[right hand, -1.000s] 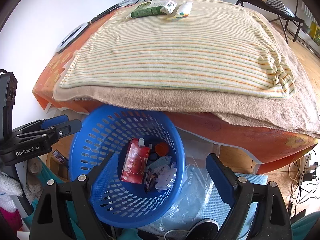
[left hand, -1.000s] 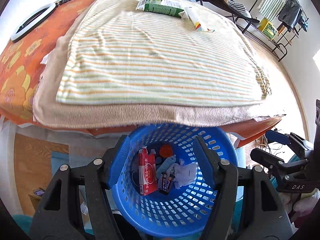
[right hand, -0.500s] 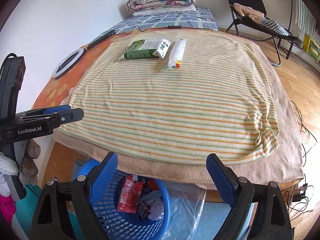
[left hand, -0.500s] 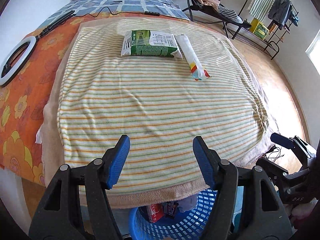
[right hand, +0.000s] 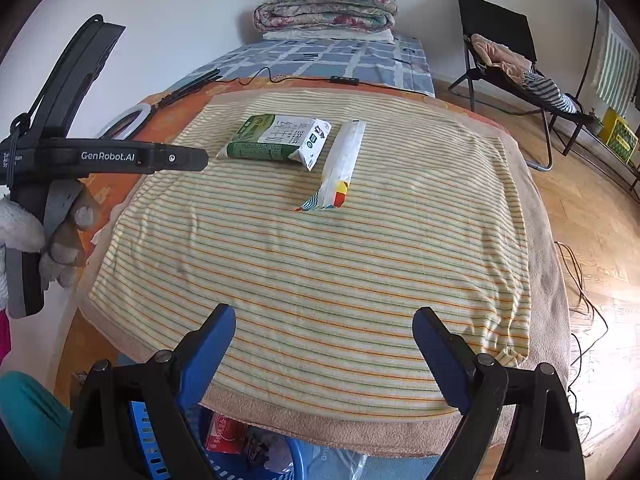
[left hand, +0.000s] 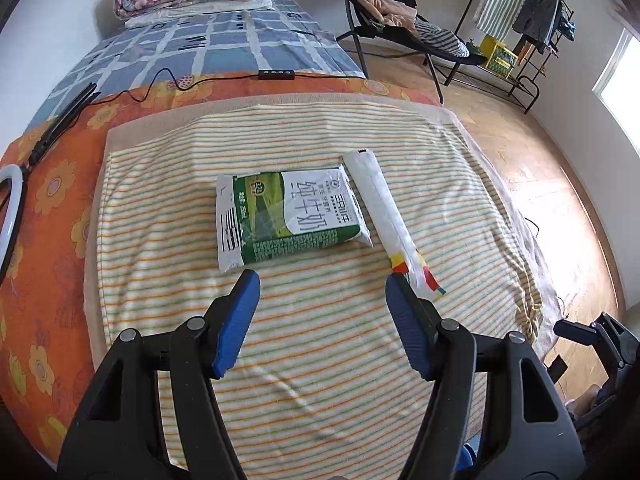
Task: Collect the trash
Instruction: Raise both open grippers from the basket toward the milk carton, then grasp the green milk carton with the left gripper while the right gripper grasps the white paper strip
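Observation:
A green and white milk carton [left hand: 288, 218] [right hand: 280, 140] lies flat on the striped towel [left hand: 320, 360], with a long white wrapper [left hand: 390, 224] [right hand: 340, 164] beside it on the right. My left gripper [left hand: 322, 280] hovers open just short of both, its right finger close to the wrapper's coloured end. My right gripper [right hand: 324, 320] stands open and empty over the towel's near edge. Below that edge the blue basket [right hand: 148, 436] shows trash inside, a red packet [right hand: 224, 434] among it.
The towel covers a beige blanket on an orange flowered bed [left hand: 48, 208]. A ring light [left hand: 8, 204] and cable [left hand: 160, 80] lie at the left. A folded quilt [right hand: 326, 6], a black chair [right hand: 504, 56] and a clothes rack [left hand: 524, 32] stand behind. Wood floor lies to the right.
Both grippers rose from above the blue basket and moved forward over the bed. The carton and wrapper now lie much nearer the left gripper. The basket has dropped below the towel's edge.

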`<state>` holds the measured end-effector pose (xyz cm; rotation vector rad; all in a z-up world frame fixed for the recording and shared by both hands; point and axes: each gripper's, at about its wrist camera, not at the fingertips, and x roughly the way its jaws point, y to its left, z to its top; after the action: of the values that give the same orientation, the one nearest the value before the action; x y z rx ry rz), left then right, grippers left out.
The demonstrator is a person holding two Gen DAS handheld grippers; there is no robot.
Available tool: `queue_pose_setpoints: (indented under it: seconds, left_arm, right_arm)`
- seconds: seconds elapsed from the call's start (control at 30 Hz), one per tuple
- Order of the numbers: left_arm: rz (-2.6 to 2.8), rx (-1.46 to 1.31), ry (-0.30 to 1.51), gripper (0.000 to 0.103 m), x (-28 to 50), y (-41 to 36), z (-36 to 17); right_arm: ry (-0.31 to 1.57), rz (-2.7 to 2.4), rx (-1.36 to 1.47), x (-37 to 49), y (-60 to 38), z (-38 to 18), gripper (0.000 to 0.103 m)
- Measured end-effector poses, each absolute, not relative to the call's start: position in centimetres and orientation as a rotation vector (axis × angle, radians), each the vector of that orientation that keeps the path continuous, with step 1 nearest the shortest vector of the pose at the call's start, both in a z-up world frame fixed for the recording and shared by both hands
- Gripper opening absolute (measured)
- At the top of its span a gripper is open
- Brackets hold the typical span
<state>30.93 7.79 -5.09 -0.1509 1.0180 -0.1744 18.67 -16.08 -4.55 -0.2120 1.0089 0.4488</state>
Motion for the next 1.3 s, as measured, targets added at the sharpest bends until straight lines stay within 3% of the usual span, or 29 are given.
queue_pose_setpoints:
  seconds: [0.3, 0.57, 1.0, 1.13, 1.3]
  left_arm:
    - [-0.168, -0.208, 1.055, 0.067, 42.2, 10.6, -6.7]
    - [-0.195, -0.331, 1.167, 0.067, 46.4, 11.6, -11.0]
    - [-0.226, -0.281, 1.222, 0.068, 40.0, 10.7, -11.7]
    - [-0.276, -0.193, 1.193, 0.086, 38.5, 8.4, -10.4]
    - [-0.258, 0.030, 1.222, 0.088, 38.0, 4.7, -10.8]
  right_arm:
    - [1.027, 0.430, -0.129, 22.0, -19.2, -3.0, 0.092]
    - [1.068, 0.427, -0.066, 22.5, -20.7, -3.4, 0.092]
    - [1.083, 0.441, -0.053, 23.0, -20.6, -3.9, 0.092]
    - [1.102, 0.440, -0.025, 23.4, -20.8, -4.2, 0.092]
    - [1.085, 0.421, -0.040, 23.4, -20.7, -3.9, 0.092]
